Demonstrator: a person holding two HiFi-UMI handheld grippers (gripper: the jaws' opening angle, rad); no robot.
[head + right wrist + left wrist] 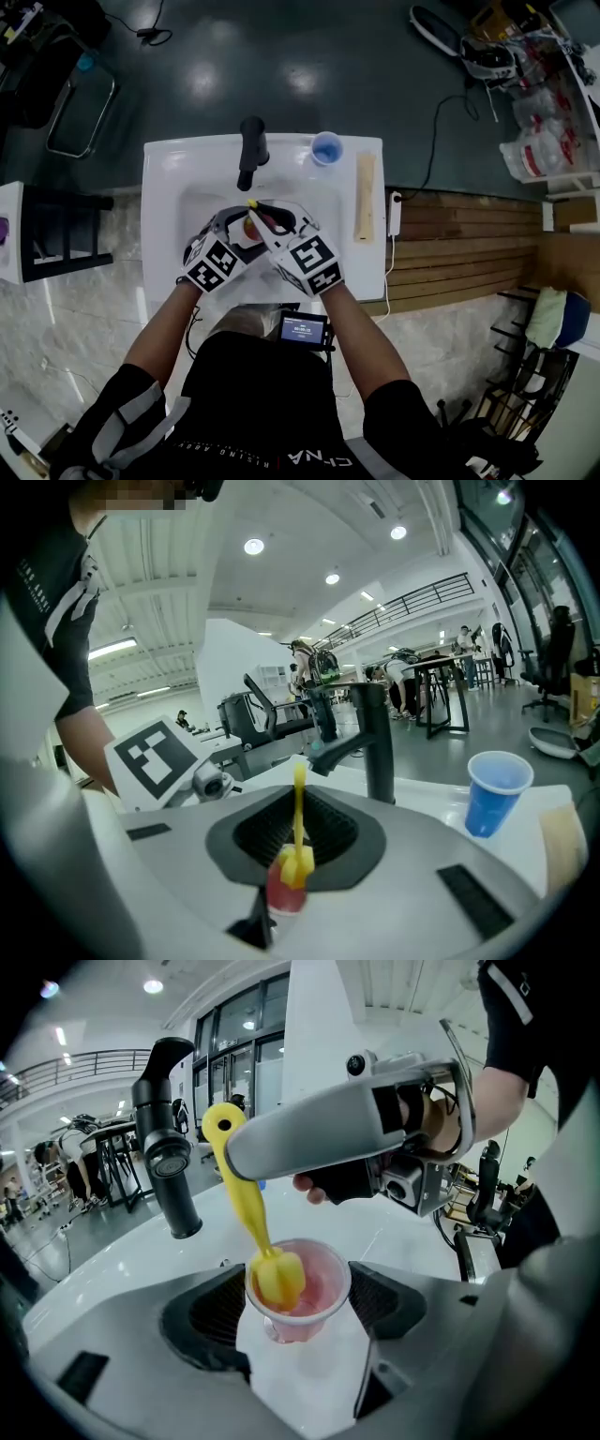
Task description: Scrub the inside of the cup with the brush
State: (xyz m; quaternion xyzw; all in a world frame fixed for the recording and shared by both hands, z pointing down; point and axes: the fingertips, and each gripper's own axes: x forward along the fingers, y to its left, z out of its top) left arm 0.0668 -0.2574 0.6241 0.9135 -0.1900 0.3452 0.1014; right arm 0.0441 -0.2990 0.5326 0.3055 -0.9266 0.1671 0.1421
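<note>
A small translucent pink cup sits between the two dark pads of my left gripper, which press on its rim from both sides. A yellow brush reaches down into the cup, and its yellow sponge head rests against the inner wall. My right gripper is shut on the brush's thin handle, with the pink cup just below it. In the head view both grippers meet over the basin, the left gripper beside the right gripper.
A black faucet stands at the back of the white sink, close behind the grippers. A blue plastic cup stands on the sink's back right corner. A tan strip lies along the right rim.
</note>
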